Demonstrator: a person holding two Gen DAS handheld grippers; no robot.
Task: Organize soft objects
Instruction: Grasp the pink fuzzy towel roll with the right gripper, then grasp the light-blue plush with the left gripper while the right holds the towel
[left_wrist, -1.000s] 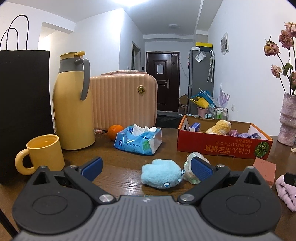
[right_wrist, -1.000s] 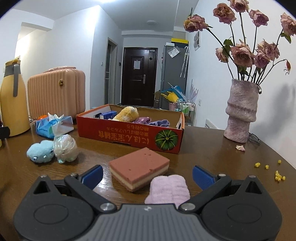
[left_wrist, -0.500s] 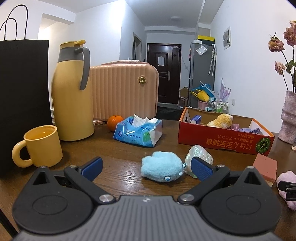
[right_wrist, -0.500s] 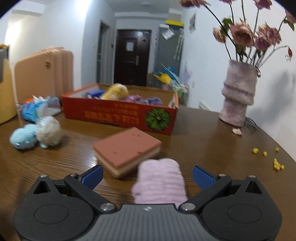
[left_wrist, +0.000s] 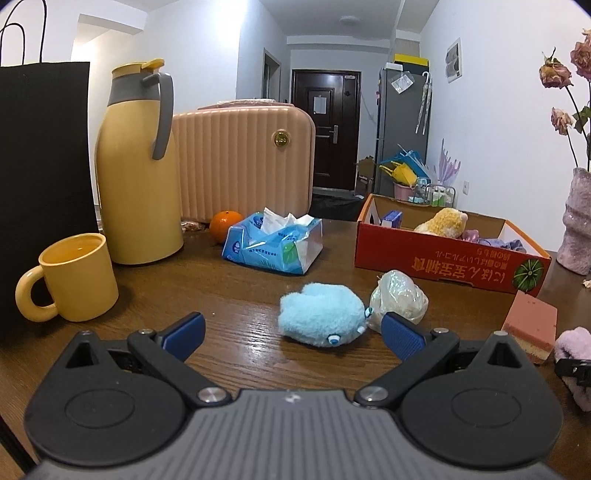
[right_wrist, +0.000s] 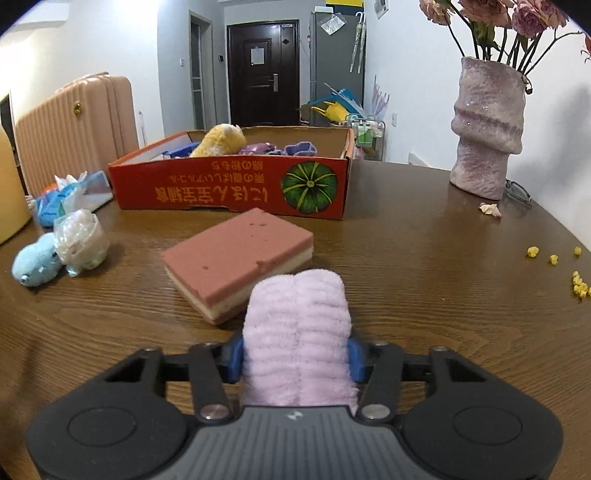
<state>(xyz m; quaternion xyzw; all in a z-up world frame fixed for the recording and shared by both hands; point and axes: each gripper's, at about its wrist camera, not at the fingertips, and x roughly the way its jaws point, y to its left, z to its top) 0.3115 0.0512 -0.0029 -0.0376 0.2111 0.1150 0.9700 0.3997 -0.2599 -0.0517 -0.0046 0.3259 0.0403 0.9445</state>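
Right claw (right_wrist: 295, 360) clamped on fuzzy lilac ribbed towel roll (right_wrist: 297, 332), jaws just closing in, blue pads (right_wrist: 233, 360) pressed into both sides of roll. Roll upright-ish between the fingers, sticking forward past the tips, near end hidden under claw body. Just beyond roll, touching or nearly so: pink-topped layered sponge block (right_wrist: 238, 260) flat on dark wooden table (right_wrist: 424, 266). Behind sponge, red cardboard box with pumpkin print (right_wrist: 229, 186) holding yellow plush toy (right_wrist: 219, 140) and purple fabric pieces (right_wrist: 277, 148). Left of sponge, well apart: light blue plush toy (right_wrist: 35, 264) touching clear plastic-wrapped white bundle (right_wrist: 81, 242). Pink textured vase with dried roses (right_wrist: 487, 133) at far right.

Left claw (left_wrist: 291, 332) wide open, nothing between pads, hovering low over table. Light blue plush just ahead, nearer right pad; wrapped bundle beside it, partly behind that pad. Lilac roll seen at far right edge of left view, next to sponge. Further back: blue tissue pack (left_wrist: 273, 243), orange fruit (left_wrist: 225, 225), yellow mug (left_wrist: 74, 277), yellow thermos jug (left_wrist: 138, 162), peach ribbed suitcase (left_wrist: 243, 162), black paper bag (left_wrist: 44, 155).
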